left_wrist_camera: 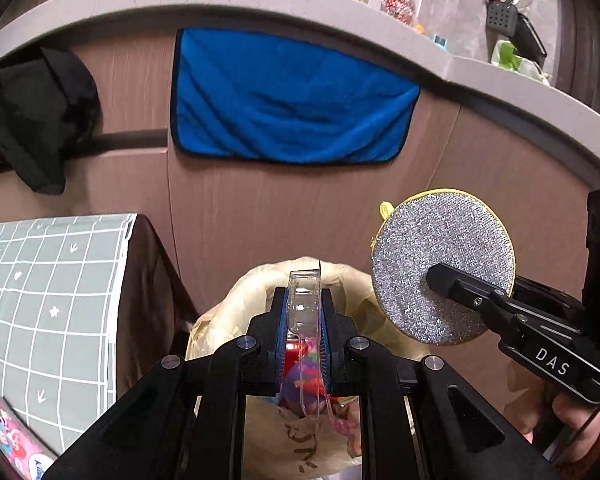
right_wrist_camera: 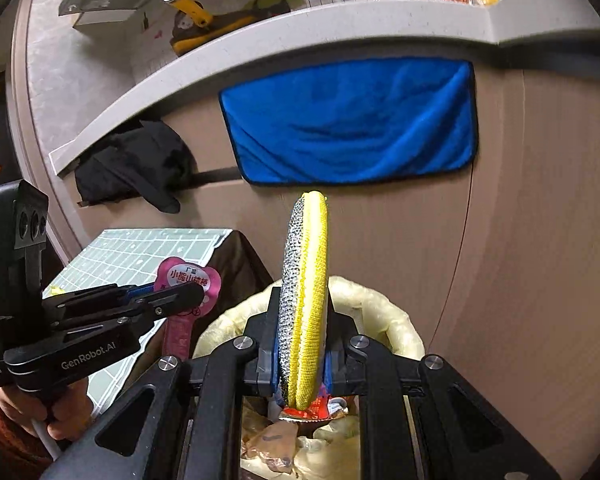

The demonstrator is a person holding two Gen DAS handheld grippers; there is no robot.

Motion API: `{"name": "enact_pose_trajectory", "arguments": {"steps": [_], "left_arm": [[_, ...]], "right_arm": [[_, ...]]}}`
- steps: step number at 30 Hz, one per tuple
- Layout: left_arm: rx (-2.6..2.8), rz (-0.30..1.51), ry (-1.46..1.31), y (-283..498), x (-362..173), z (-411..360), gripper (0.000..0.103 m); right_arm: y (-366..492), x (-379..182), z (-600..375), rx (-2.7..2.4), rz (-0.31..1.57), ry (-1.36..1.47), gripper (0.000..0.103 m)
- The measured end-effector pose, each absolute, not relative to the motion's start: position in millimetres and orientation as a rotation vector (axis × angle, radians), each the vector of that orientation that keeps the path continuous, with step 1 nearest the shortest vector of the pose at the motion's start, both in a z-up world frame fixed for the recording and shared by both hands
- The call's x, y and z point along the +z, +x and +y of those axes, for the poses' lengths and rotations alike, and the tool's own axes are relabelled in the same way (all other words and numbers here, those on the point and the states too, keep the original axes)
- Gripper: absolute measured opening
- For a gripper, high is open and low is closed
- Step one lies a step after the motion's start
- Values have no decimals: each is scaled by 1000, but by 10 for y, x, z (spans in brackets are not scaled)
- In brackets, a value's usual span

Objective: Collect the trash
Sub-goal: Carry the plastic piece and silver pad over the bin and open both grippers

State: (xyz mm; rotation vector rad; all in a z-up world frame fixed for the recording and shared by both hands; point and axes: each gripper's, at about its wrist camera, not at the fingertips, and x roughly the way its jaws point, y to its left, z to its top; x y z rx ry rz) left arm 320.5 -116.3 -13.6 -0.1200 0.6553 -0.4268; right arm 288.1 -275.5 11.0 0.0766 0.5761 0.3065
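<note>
Hovering over the lined bin (left_wrist_camera: 236, 312), the left gripper (left_wrist_camera: 305, 304) clamps a plastic pack (left_wrist_camera: 305, 300); the right gripper (right_wrist_camera: 302, 320) clamps a round scrubber (right_wrist_camera: 306, 280).

Clear plastic package (left_wrist_camera: 305, 320) between my left jaws, round scouring pad (right_wrist_camera: 306, 300) between my right jaws. Lined trash bin (left_wrist_camera: 236, 320) directly below and ahead of both. Table (left_wrist_camera: 52, 280) left of bin. Towel (left_wrist_camera: 288, 96) hangs on cabinet front beyond.

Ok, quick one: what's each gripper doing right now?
Left gripper: shut on a clear plastic snack package.
Right gripper: shut on a round scouring pad, silver and yellow.
</note>
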Motion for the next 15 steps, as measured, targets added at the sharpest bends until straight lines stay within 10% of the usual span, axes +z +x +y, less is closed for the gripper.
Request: {"name": "enact_pose_trajectory", "arguments": {"steps": [15], "left_arm": [[-435, 783, -151, 3462, -465, -1161, 15]], "right_arm": [[3137, -215, -2791, 285, 654, 101, 15]]}}
